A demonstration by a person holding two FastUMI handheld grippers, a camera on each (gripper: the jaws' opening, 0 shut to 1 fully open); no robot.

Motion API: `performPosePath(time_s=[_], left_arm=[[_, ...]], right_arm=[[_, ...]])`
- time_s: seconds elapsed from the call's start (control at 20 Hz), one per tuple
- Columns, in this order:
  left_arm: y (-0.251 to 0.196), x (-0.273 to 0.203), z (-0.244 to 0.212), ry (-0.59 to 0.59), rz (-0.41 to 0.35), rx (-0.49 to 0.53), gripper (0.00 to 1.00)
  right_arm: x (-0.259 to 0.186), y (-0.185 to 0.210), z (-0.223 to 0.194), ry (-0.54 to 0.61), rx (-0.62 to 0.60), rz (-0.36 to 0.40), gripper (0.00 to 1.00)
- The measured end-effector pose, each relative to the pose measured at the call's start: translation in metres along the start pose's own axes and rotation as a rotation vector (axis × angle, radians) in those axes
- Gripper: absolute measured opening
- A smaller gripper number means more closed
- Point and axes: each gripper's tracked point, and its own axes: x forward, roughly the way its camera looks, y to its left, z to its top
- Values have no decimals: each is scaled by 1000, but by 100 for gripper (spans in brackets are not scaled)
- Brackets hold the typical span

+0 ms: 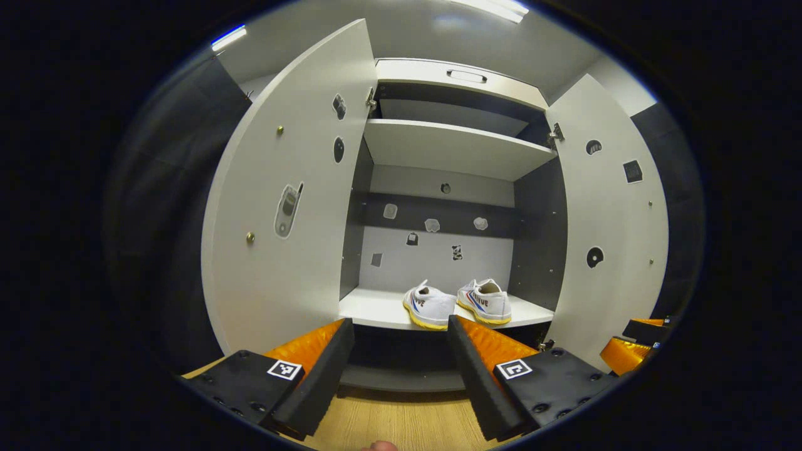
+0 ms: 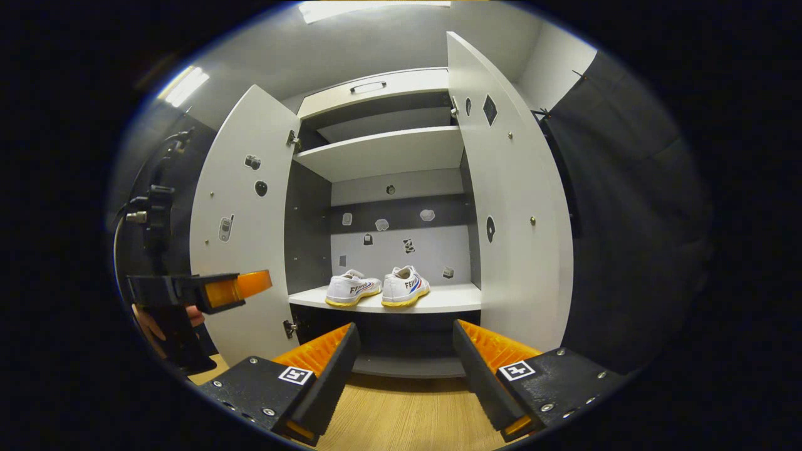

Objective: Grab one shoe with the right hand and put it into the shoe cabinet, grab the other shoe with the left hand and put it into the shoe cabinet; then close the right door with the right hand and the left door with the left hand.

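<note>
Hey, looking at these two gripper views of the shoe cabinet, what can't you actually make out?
- Left gripper view: the toe ends of the two shoes point inward, hidden behind their own heels.
- Both views: the stickers on the back wall are too small to identify.
- Left gripper view: the right gripper is cut off by the picture's edge, so its opening cannot be judged there.
- Right gripper view: the bottom compartment below the shoe shelf is dark and partly behind the fingers.
</note>
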Motion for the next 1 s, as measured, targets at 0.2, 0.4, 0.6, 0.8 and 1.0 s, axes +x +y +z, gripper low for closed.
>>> performPosePath(time_s=[0.2,0.4,0.6,0.8,1.0], left_arm=[[8,-28,-29,-9,31,55,97],[-2,-46,-39,2,20,36,97],[-14,-48,-41,14,-3,-29,97],[-26,-50,-49,26,-30,-30,97],[-29,-55,-58,49,-35,-42,97]], right_arm=[[-4,6,-8,19,7,11,92],[-6,12,0,0,21,16,92],[-9,9,31,-32,38,32,92],[-8,-27,97,-72,76,24,92],[-30,-106,144,-101,144,-67,92]])
